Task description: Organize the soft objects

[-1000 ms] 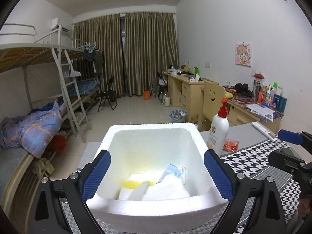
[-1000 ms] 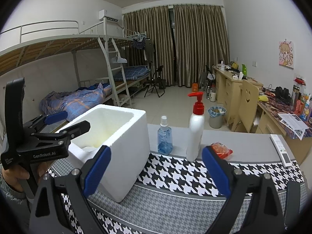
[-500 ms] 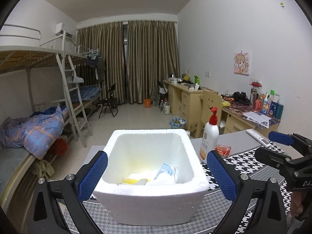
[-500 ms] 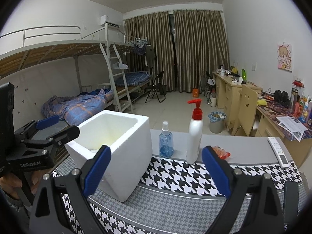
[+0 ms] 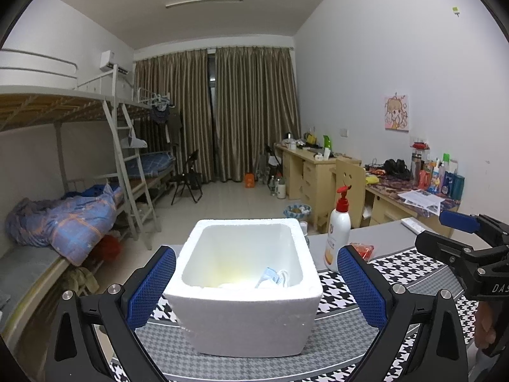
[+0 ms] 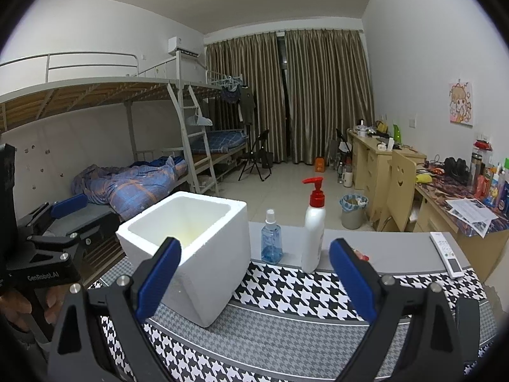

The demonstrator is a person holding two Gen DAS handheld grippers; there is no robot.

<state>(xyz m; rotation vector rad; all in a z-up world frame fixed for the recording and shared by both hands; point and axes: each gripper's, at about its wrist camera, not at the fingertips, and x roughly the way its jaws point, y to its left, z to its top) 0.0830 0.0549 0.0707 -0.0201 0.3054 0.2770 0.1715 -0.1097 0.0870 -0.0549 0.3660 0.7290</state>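
- Left wrist view: my left gripper (image 5: 256, 281) has its fingers (image 5: 152, 285) spread wide with nothing between them, one either side of the foam box (image 5: 245, 318) without touching it.
- Right wrist view: my right gripper (image 6: 254, 281) is likewise released and empty, hanging over the houndstooth cloth (image 6: 286, 289) on the worktop (image 6: 397, 251).
- Soft items (image 5: 270, 278) lie in the box bottom: a pale blue piece, perhaps a face mask, and something white under it. I judge them light, limp and easily snagged; I would pinch a bunched fold, not an edge or loop.
- Foam crumbles, so I would keep the fingers off the rim.
- Only the left view looks into the box; the right view sees just its bare inner wall.
- Only the right view fully shows the blue spray bottle (image 6: 271, 238) beside the pump bottle (image 6: 313, 232), and the remote (image 6: 447, 254) plainly.
- An orange packet (image 5: 361, 250) sits just beside the pump bottle; whether it is soft I cannot tell.
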